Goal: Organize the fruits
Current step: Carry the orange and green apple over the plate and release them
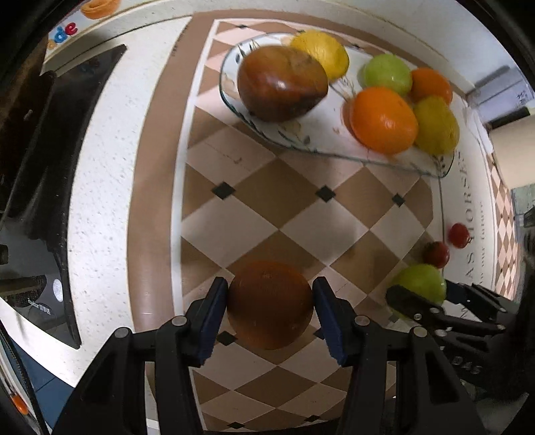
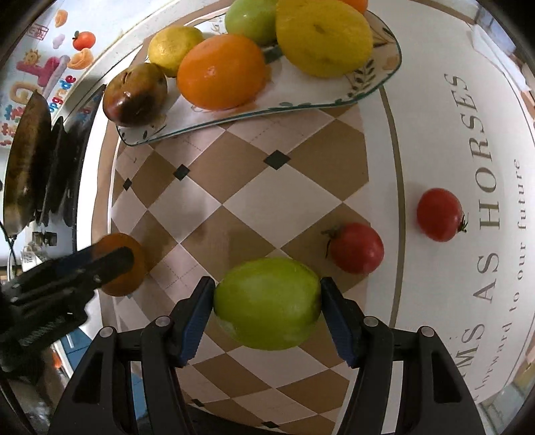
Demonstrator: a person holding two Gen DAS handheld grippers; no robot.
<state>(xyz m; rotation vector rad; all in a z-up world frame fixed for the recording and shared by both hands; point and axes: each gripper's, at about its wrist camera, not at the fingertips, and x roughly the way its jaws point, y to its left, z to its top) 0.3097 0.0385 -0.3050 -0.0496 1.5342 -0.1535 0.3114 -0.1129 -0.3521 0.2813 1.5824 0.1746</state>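
My left gripper [image 1: 270,302] points straight down at the checkered mat and is shut on a dull orange fruit [image 1: 270,318]; both blue pads press its sides. My right gripper [image 2: 267,306] is shut on a green apple [image 2: 267,294], which also shows at the right edge of the left wrist view [image 1: 423,279]. Further off, a patterned plate [image 2: 301,100] holds a brown fruit [image 2: 135,95], an orange [image 2: 222,72], yellow citrus [image 2: 322,36] and another green apple [image 2: 250,18]. Two red tomatoes [image 2: 356,247] [image 2: 439,214] lie on the mat to the right of the held apple.
The brown-and-white checkered mat [image 1: 284,207] has a white border with printed lettering [image 2: 485,167]. A black rack [image 1: 50,167] and a dark pan [image 2: 26,167] stand off the mat's left edge. A colourful printed sheet [image 2: 43,67] lies behind them.
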